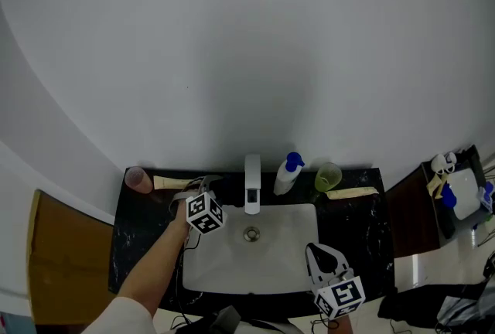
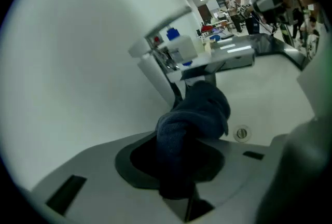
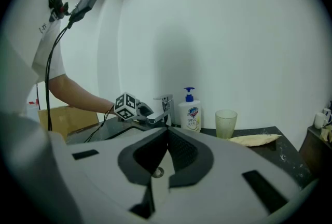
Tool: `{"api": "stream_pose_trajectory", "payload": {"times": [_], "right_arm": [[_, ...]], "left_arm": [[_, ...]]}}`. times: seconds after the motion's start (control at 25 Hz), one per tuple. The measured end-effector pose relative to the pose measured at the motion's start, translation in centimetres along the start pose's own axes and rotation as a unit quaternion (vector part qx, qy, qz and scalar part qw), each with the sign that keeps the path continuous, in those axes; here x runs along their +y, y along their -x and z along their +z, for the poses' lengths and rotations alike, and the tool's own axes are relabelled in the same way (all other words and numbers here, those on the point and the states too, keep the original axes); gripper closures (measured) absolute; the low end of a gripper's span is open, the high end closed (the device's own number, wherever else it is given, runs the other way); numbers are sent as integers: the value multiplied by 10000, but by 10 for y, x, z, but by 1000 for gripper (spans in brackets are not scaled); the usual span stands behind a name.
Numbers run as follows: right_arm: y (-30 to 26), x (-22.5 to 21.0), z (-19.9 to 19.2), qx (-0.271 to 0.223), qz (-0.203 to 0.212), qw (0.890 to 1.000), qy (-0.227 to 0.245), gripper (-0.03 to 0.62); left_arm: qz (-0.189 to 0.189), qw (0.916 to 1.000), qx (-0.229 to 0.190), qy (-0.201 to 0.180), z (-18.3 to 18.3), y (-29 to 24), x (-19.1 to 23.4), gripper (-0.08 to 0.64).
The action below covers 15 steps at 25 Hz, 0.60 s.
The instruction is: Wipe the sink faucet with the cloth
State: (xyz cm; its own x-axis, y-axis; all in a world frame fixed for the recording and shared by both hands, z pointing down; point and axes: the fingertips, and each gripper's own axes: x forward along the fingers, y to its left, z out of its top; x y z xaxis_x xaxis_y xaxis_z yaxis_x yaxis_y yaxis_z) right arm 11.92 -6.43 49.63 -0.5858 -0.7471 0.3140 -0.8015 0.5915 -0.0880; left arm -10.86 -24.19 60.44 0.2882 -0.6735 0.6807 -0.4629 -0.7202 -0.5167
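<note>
Faucet (image 1: 252,184) with the cloth (image 2: 192,124) brought up beside it, wiping at most barely begun.

Left tongs (image 1: 199,187) are clenched on the dark blue cloth, whose bunched end sits just by the faucet's upright, under the spout and over the sink (image 1: 286,270); whether it touches the metal I cannot tell. So the cloth is in hand and at the fixture, while the spout, handle and base look left to wipe (my judgement, since nothing shows a wiped patch). Right tongs (image 3: 167,135) are closed on nothing, waiting at the sink's near rim. Only the left gripper view shows the grip on the cloth. The head view gives the layout along the bench, with the soap bottle (image 1: 288,172) and green cup (image 1: 328,176) to the faucet's right. The right gripper view shows the faucet side-on.
</note>
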Motion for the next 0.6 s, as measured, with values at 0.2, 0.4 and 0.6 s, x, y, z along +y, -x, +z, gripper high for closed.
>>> {"api": "stream_pose_trajectory", "payload": {"times": [0.2,0.4,0.6], "right_arm": [[2,0,-1,36,-36,10000,24,586],[3,1,0,20,-37,10000,31,586],[-2,5,8,-9,4,10000,77,586]], "left_arm": [[-32,9989,-300,364,24,-14,-4,468],[426,9891,-1239,670,81,38,49,468],[883,9726,-1859,1076,104,88,97,468]]}}
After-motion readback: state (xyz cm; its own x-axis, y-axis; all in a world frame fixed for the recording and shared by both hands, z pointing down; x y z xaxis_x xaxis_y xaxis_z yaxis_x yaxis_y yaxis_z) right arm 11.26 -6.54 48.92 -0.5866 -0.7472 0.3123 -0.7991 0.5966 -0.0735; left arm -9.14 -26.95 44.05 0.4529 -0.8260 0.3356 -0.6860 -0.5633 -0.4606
